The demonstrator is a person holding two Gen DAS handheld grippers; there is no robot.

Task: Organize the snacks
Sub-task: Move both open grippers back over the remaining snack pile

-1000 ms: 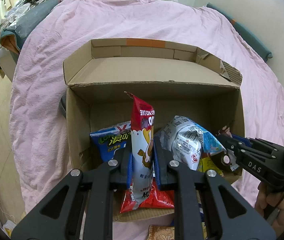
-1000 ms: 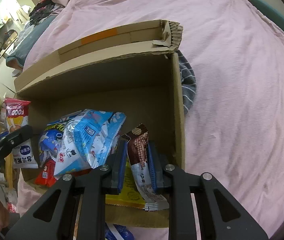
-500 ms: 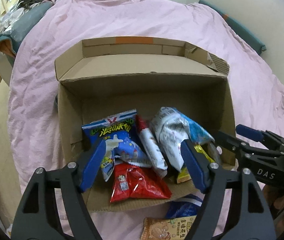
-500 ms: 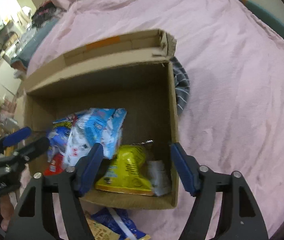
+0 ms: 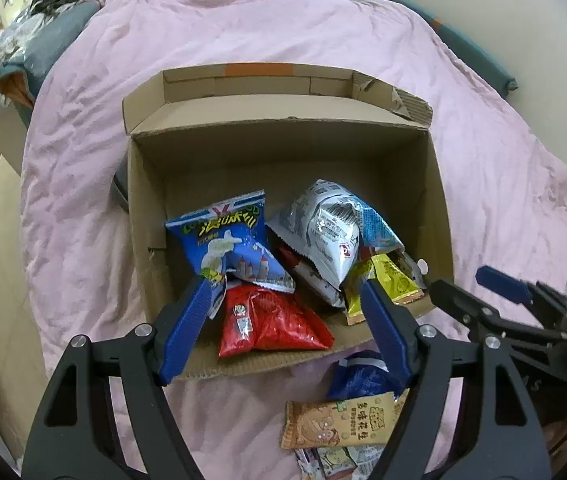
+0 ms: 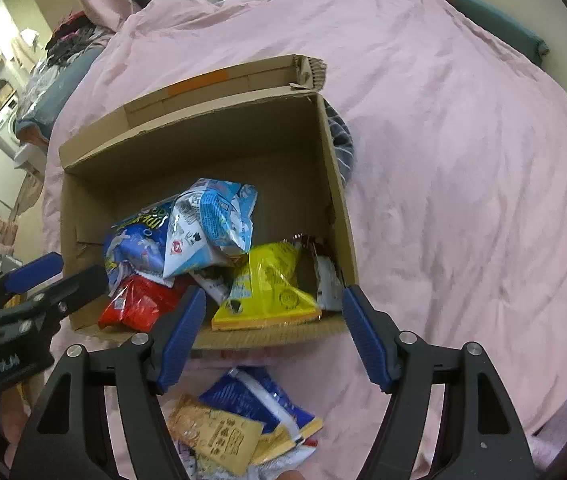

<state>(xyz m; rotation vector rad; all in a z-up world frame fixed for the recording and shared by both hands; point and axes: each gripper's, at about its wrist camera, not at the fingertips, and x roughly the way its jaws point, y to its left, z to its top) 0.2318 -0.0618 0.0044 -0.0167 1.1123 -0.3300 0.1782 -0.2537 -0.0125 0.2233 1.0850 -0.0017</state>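
Snack packets (image 5: pixel 267 280) in cardboard box (image 5: pixel 143 240), below spread, empty left hand-held gripper (image 5: pixel 285 284).

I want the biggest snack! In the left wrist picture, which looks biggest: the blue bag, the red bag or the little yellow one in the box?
1. Blue bag and red bag: look alike, can't rank.
2. Yellow bag: smallest, though partly hidden.

The cardboard box (image 5: pixel 283 152) sits mid-frame on the bed cover (image 5: pixel 323 32) in both wrist views. Inside it, snack packets crowd the lower half of the floor: one chip bag (image 5: pixel 231 248) at left, another bag (image 5: pixel 323 236) to its right, a third (image 5: pixel 267 320) below them. More packets (image 6: pixel 239 424) lie on the cover under the box, at bottom centre.
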